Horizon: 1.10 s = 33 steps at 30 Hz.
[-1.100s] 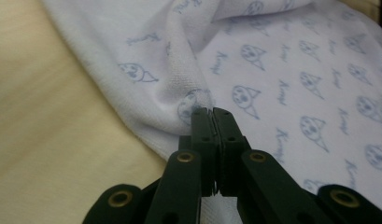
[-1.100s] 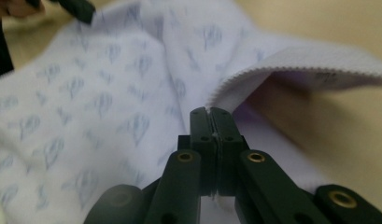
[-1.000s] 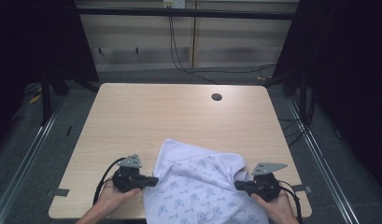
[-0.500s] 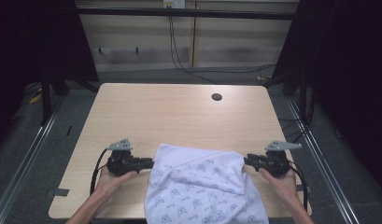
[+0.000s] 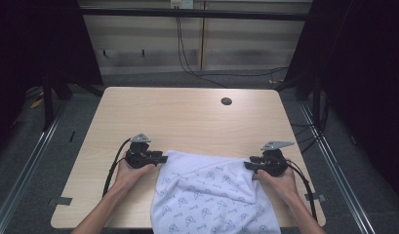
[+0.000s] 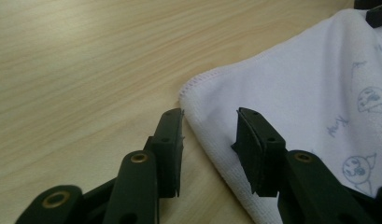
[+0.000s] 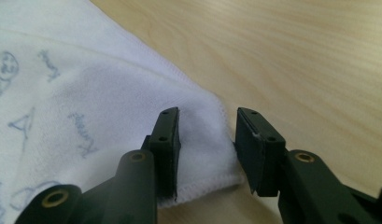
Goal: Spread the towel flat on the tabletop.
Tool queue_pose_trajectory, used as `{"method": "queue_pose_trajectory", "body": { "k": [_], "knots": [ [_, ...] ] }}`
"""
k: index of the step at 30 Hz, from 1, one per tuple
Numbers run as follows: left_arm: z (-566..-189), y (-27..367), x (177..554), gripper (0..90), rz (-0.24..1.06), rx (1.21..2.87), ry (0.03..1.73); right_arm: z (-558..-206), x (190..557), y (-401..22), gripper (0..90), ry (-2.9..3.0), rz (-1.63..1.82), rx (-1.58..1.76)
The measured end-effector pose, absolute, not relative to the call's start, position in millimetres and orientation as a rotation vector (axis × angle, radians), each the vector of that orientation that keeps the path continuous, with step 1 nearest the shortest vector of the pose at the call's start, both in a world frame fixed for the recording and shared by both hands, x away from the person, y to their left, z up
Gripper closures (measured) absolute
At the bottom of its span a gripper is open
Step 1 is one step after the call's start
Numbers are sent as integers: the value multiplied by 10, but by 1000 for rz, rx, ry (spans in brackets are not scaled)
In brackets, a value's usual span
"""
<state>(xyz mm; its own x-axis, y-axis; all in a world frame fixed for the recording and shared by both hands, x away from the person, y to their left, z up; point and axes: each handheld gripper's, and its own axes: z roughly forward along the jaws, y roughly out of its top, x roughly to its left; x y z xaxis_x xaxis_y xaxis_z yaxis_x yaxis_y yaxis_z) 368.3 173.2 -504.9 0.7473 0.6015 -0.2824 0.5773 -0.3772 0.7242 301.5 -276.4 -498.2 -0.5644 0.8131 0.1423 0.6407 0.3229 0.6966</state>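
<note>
High view: white printed cloth (image 5: 214, 195) spread flat at near table (image 5: 187, 117) edge, front part hanging over. Left gripper (image 5: 160, 159) and right gripper (image 5: 248, 165) at far corners, jaws just opened, corners between pads, unpinched. Spreading seemingly done; withdrawal or folding left.

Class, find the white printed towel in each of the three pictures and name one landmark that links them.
High view: the towel lies at the bottom middle, hanging over the table's near edge, between both grippers.
Left gripper view: its corner fills the right side, by the open jaws.
Right gripper view: it covers the left side, with its corner between the open jaws.
Shared landmark: the light wooden table.
</note>
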Motion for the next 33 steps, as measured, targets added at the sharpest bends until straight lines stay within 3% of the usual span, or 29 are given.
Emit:
{"method": "queue_pose_trajectory", "body": {
  "k": [3, 4, 5, 6, 11, 25, 29, 30, 31, 32, 33],
  "knots": [
    [-5066, 1678, 3656, 677, 42, 2105, 853, -5016, 2995, -2765, 603, 2356, 1063, 1319],
    [-5058, 1661, 3638, 800, 34, 2121, 827, -5011, 2982, -2764, 703, 2360, 1060, 1320],
    [-5058, 1661, 3638, 846, 34, 2121, 827, -5011, 2982, -2764, 703, 2360, 1060, 1320],
    [-5045, 1661, 3627, 873, 38, 2122, 822, -5014, 2984, -2760, 821, 2363, 1072, 1309],
    [-4874, 1783, 3604, 882, 69, 2010, 829, -4873, 3009, -2775, 857, 2316, 1167, 1312],
    [-3833, 1935, 3927, 881, 270, 1790, 760, -3764, 3468, -2841, 864, 2034, 1363, 1183],
    [-3783, 1817, 4150, 872, 290, 1801, 782, -3617, 3769, -2863, 863, 1985, 1339, 1182],
    [-3808, 1784, 4210, 791, 292, 1806, 807, -3629, 3937, -2880, 856, 1982, 1269, 1204],
    [-3840, 1765, 4256, 791, 307, 1804, 840, -3629, 3937, -2880, 856, 1982, 1269, 1204],
    [-3885, 1766, 4291, 754, 287, 1794, 864, -3694, 4055, -2924, 778, 1966, 1189, 1252],
    [-3929, 1778, 4309, 754, 278, 1796, 878, -3694, 4055, -2924, 778, 1966, 1189, 1252]
  ]
}}
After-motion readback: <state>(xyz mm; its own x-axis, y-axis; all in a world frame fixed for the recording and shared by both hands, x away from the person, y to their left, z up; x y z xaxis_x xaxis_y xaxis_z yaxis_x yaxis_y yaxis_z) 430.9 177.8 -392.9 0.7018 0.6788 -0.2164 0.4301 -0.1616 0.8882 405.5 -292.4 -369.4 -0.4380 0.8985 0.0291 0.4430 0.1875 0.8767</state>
